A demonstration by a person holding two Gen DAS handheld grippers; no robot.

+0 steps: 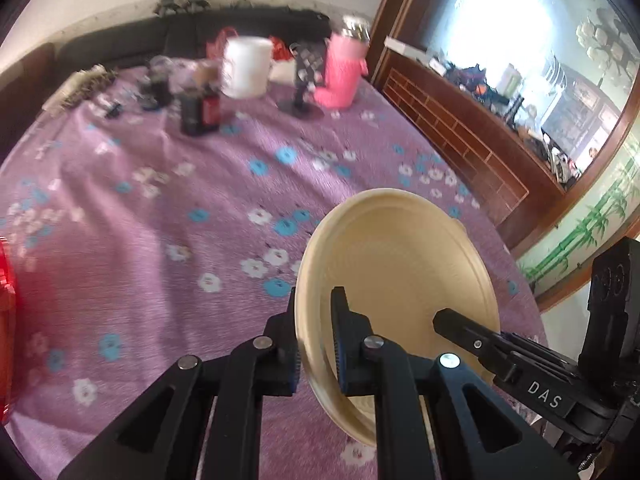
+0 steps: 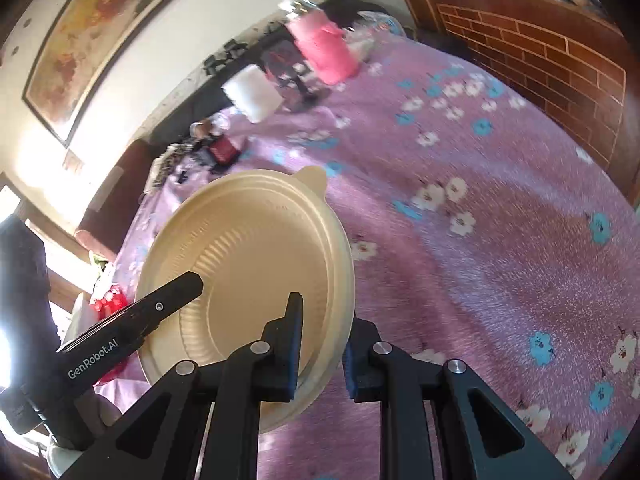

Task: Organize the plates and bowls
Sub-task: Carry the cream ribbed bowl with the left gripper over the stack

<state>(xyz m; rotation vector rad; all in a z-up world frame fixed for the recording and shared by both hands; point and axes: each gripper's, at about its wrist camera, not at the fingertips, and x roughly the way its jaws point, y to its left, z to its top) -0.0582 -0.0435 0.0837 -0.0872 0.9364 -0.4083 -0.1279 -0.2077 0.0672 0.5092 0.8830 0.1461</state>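
Note:
A cream ribbed plate [image 1: 400,264] with a small tab on its rim hangs tilted above the purple floral tablecloth [image 1: 160,220]. My left gripper [image 1: 316,304] is shut on the plate's near-left rim, one pad on each face. In the left wrist view, a finger [image 1: 460,328] of the right gripper lies against the plate's right side. In the right wrist view the same plate [image 2: 248,240] fills the lower left. My right gripper [image 2: 324,320] is shut on its right rim. A finger [image 2: 176,292] of the left gripper crosses the plate's left side.
At the far end of the table stand a white cup [image 1: 246,68], a pink bottle [image 1: 342,72] and dark bottles [image 1: 200,108]. A red object [image 1: 6,320] shows at the left edge. A wooden cabinet [image 1: 460,128] borders the table's right side.

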